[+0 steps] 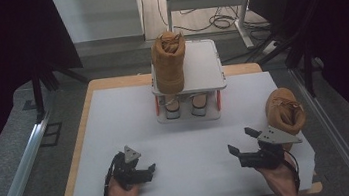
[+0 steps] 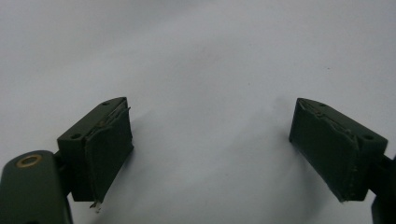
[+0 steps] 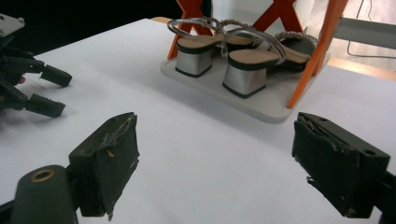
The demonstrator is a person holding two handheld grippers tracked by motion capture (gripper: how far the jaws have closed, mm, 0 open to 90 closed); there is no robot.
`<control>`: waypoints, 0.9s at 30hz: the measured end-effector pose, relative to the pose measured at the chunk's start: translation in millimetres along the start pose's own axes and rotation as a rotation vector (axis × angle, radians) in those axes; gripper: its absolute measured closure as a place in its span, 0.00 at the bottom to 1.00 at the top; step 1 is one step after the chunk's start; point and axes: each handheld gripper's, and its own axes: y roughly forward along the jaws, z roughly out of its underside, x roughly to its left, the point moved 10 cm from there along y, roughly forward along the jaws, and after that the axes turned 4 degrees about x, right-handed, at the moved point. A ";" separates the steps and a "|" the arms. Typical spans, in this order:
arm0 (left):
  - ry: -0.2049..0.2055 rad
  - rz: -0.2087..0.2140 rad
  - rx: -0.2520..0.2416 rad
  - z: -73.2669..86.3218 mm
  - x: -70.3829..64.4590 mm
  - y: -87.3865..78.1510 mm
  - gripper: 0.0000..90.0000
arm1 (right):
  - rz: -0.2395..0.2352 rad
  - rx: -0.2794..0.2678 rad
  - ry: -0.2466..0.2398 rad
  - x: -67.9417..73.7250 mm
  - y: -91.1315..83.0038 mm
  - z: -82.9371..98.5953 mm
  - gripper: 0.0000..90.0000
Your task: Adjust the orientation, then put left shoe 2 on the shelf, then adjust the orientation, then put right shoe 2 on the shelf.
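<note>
- Counting two tan boots: one (image 1: 169,62) on the rack (image 1: 204,69), one (image 1: 285,110) on the table (image 1: 193,146).
- We see two block-heeled sandals (image 3: 224,58) beneath.
- Left tool (image 1: 151,170) and right tool (image 1: 242,140) are both spread, empty.

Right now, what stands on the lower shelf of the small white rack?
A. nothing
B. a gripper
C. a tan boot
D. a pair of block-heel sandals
D: the right gripper view shows a pair of block-heel sandals side by side on the lower shelf of the rack, between its orange legs; the tan boot on the rack stands on the top shelf.
</note>
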 end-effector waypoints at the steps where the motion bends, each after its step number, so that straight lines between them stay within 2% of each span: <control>1: 0.000 0.000 0.000 0.0 0.0 0.0 0.15 | 0.002 -0.001 0.004 -0.8 -1.0 1.2 0.16; 8: 0.000 0.001 0.000 0.0 0.0 0.0 0.15 | 0.010 -0.007 0.057 -5.7 -10.5 8.9 0.16; 12: 0.001 0.001 0.000 0.0 0.0 0.0 0.15 | 0.016 0.004 0.062 -8.1 -14.5 16.1 0.15; 16: 0.001 0.000 0.000 0.0 0.0 0.0 0.15 | 0.012 0.032 0.090 -11.3 -16.7 26.0 0.17; 20: 0.000 0.000 0.000 0.0 0.0 0.0 0.15 | 0.042 0.038 0.103 -17.3 -18.6 33.3 0.23; 21: 0.000 0.000 -0.001 0.0 0.0 0.0 0.15 | 0.071 0.047 0.112 -24.3 -19.4 40.6 0.30; 27: 0.000 0.000 -0.001 -0.1 0.0 0.0 0.15 | 0.138 0.070 0.116 -39.8 -17.3 58.4 0.43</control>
